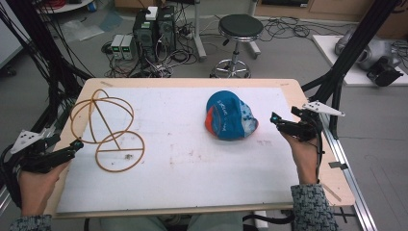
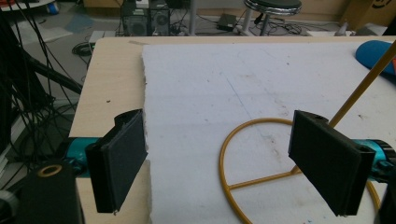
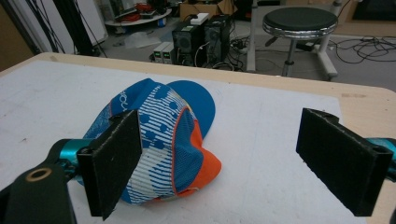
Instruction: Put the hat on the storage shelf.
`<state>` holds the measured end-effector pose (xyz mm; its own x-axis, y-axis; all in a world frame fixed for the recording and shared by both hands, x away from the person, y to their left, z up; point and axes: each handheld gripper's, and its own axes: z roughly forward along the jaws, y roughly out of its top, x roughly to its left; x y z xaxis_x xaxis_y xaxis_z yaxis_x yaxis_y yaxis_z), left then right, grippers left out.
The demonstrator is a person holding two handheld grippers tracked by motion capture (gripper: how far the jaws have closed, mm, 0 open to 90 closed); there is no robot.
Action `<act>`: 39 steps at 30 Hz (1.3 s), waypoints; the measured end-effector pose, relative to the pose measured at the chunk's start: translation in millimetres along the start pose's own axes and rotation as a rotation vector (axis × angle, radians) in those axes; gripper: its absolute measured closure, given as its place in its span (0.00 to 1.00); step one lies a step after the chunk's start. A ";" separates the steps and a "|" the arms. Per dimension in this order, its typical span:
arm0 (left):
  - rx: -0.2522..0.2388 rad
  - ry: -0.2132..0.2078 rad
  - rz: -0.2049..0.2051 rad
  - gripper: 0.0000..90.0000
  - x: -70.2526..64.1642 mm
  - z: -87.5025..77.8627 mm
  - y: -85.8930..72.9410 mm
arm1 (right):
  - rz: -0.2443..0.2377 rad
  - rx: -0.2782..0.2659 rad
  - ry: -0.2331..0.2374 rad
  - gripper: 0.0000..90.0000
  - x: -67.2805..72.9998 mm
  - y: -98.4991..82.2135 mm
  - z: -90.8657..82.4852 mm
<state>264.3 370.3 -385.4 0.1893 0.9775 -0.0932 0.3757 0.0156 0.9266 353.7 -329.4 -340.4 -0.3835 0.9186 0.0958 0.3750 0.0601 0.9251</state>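
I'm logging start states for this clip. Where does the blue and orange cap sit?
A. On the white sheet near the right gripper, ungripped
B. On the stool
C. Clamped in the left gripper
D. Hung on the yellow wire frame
A: the cap lies on the white sheet, just ahead of the open right gripper, apart from its fingers.

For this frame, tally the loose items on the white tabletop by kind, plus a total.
Blue, white and orange fabric cap: 1
Yellow wire-hoop stand: 1
Total: 2
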 end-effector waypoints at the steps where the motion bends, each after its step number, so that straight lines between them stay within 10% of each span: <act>1: -0.001 0.003 0.000 0.22 0.4 -0.8 0.5 | -0.006 0.000 0.002 0.15 0.5 0.0 0.7; 18: -0.008 0.006 -0.008 0.22 6.7 -9.9 -0.9 | -0.064 0.002 0.047 0.17 31.8 -0.5 26.0; 39: 0.001 -0.021 -0.007 0.22 8.9 -12.0 -1.4 | -0.088 -0.090 -0.066 0.26 70.2 -15.2 109.5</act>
<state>254.5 381.5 -383.1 0.2052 0.9728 -0.1073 0.3783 0.0222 0.9254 413.5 -223.1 -387.9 -0.3538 0.9353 -0.0090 0.2637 0.1090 0.9584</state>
